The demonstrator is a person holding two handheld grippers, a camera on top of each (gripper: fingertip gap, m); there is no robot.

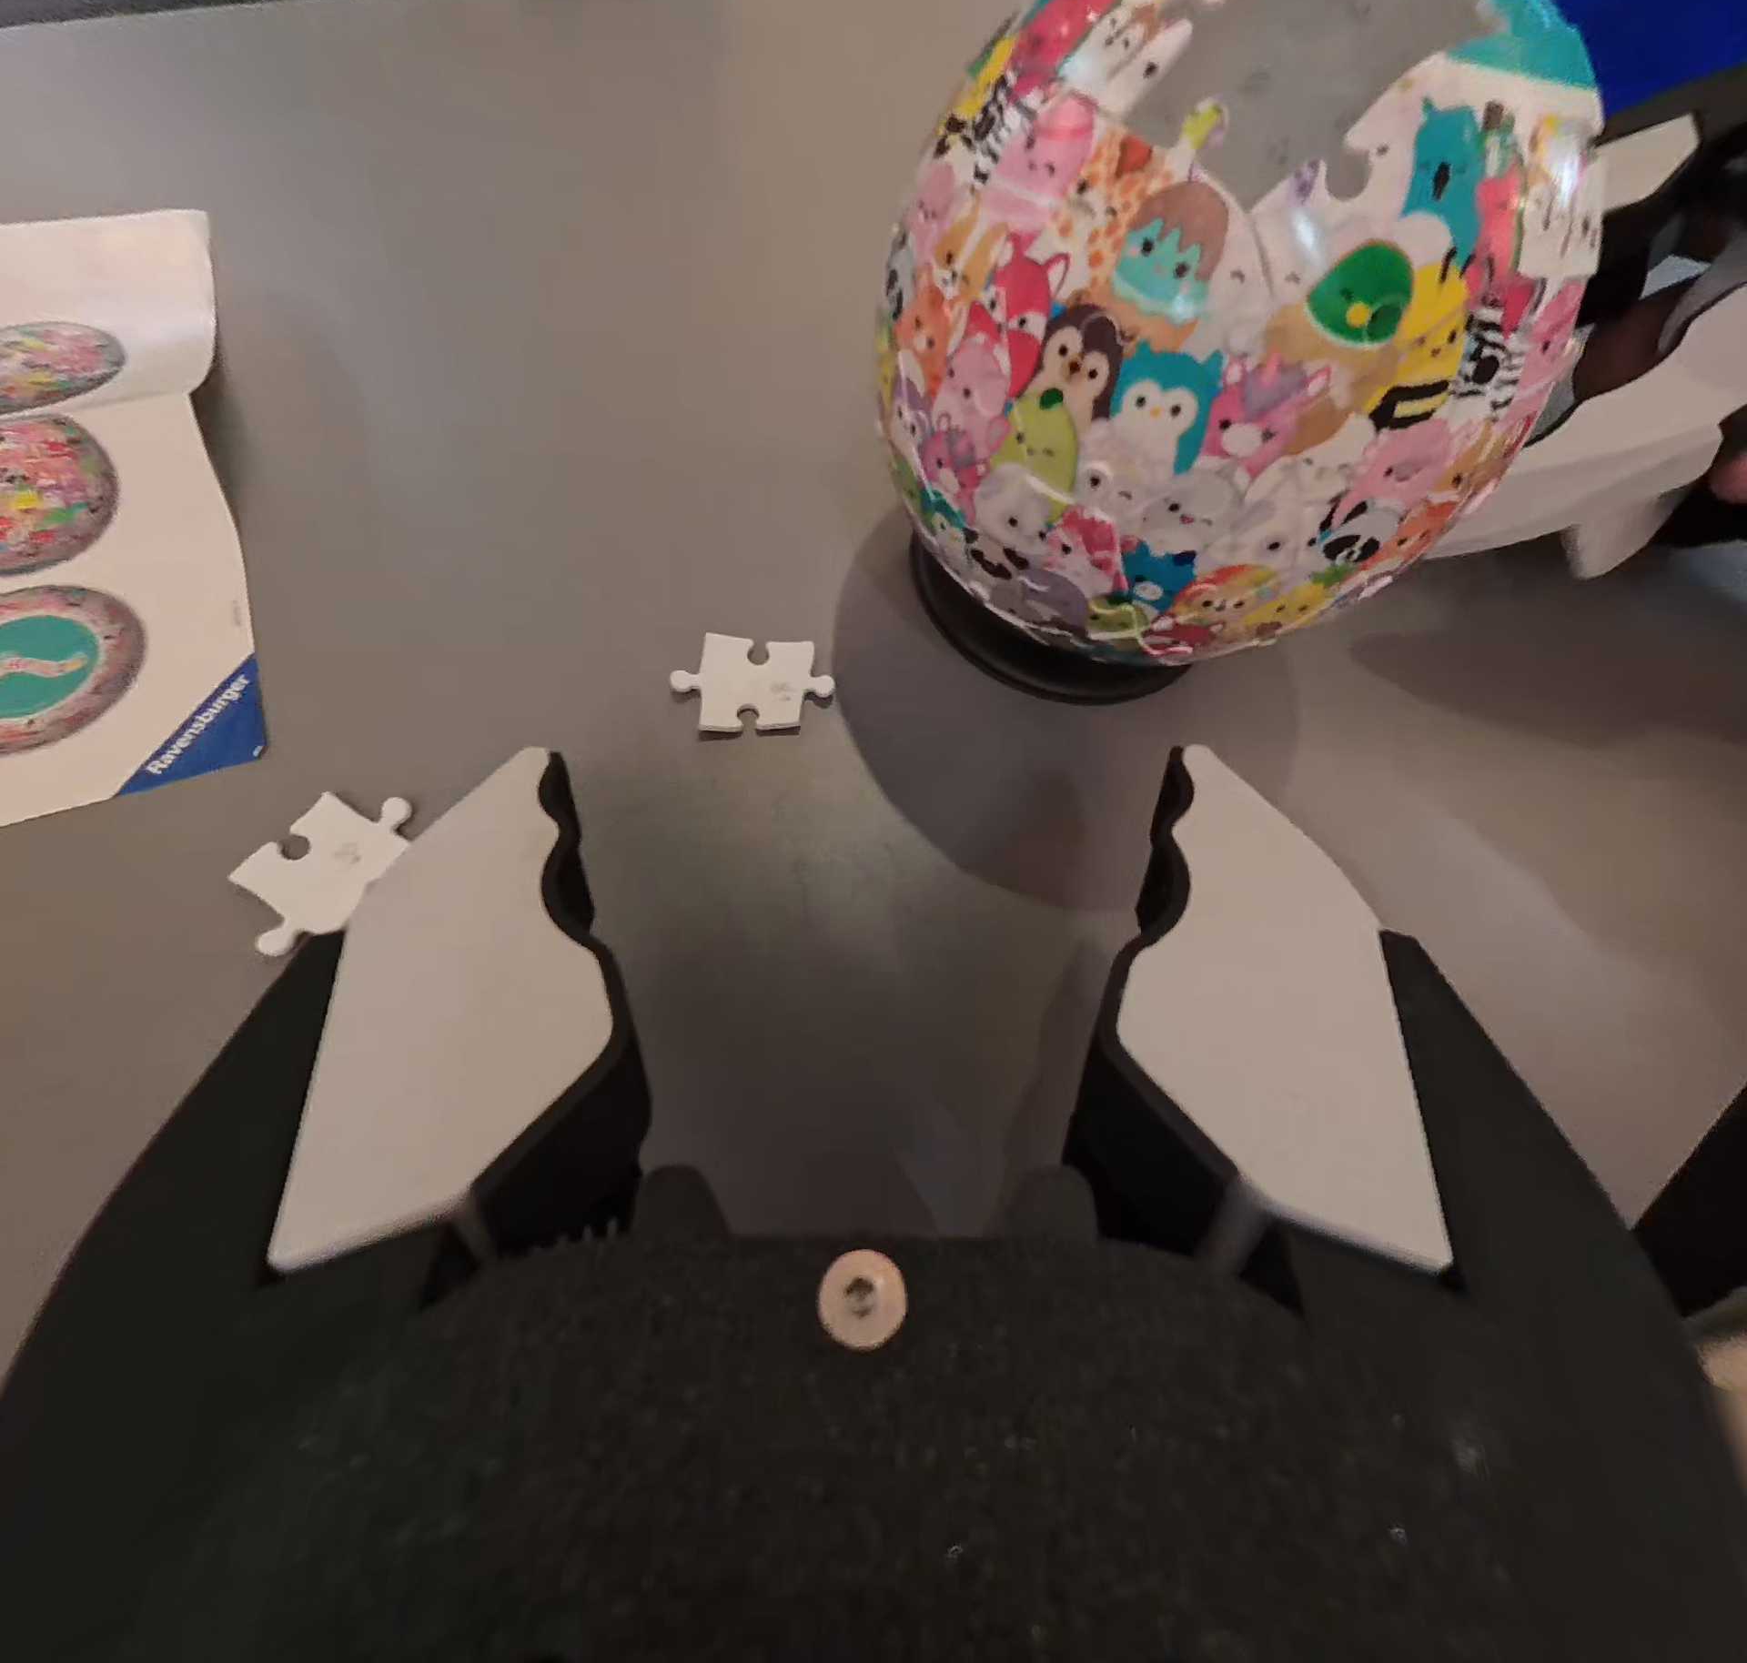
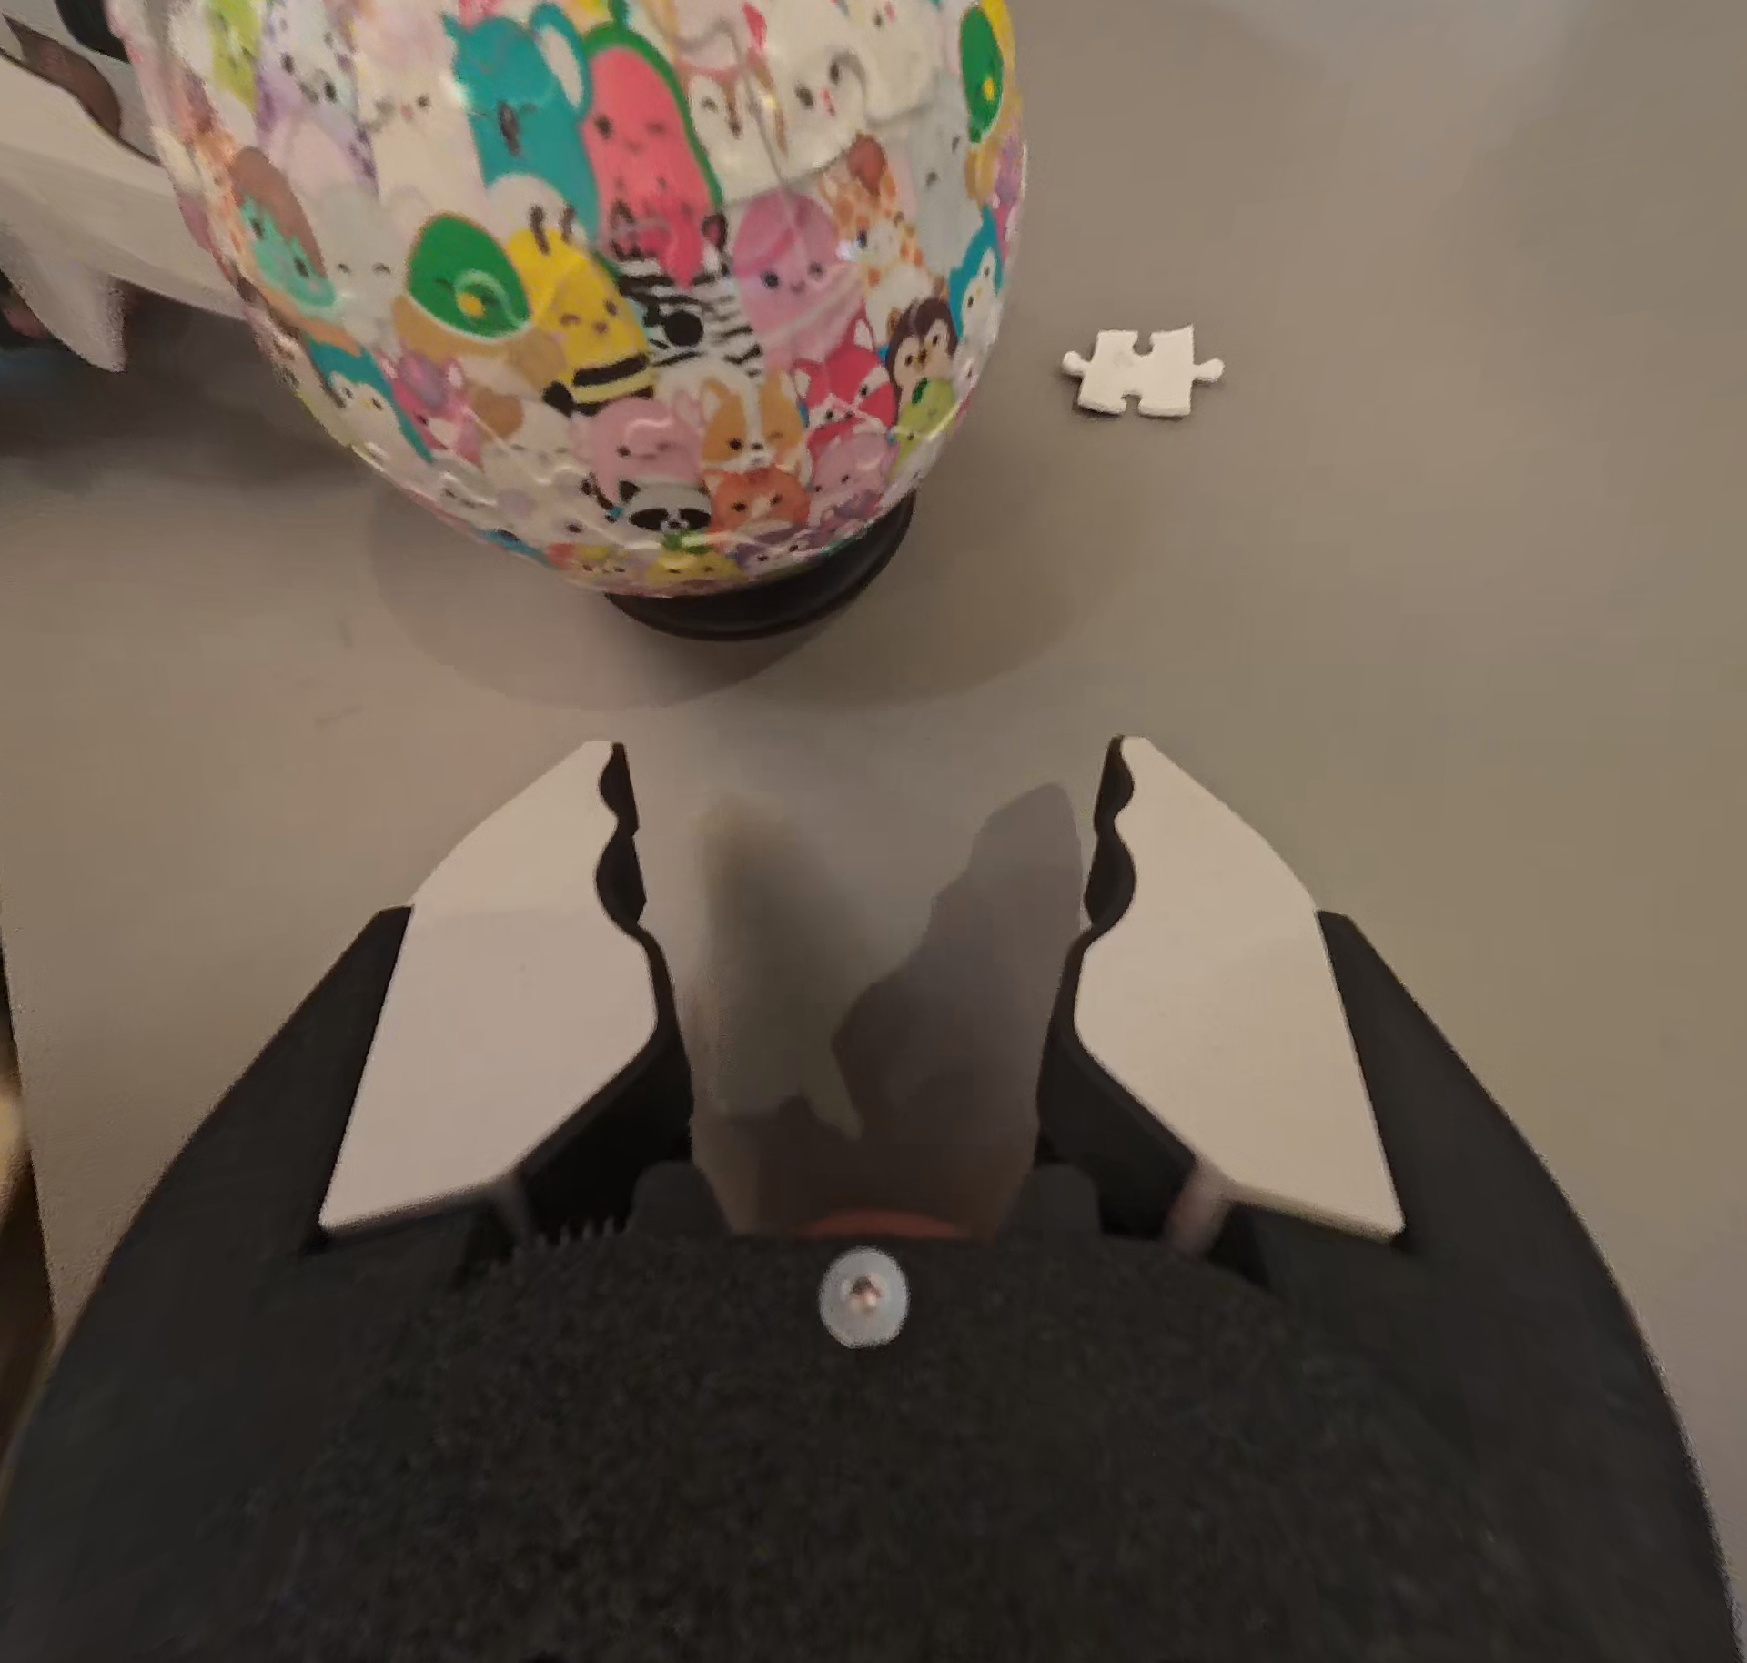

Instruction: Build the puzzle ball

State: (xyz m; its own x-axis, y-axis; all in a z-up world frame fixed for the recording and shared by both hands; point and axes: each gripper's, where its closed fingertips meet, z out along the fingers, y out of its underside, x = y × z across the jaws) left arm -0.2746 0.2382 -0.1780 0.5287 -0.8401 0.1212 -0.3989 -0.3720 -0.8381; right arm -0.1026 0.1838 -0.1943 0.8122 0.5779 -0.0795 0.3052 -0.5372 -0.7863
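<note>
Left gripper (image 1: 865,767) released, empty, above grey table (image 1: 529,370): ball (image 1: 1229,370), top unfinished, on black stand (image 1: 1002,644) ahead-right; one white piece (image 1: 753,684) just ahead, another (image 1: 317,866) beside its left finger; leaflet (image 1: 113,521) far left; right gripper (image 2: 865,757) released, empty, ball ahead-left.

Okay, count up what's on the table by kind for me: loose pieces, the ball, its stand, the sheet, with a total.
Loose white puzzle pieces: 2, one ahead of the left tool, one beside its left finger
Puzzle ball, top unfinished: 1
Black stand under the ball: 1
Instruction sheet: 1
Total: 5
</note>
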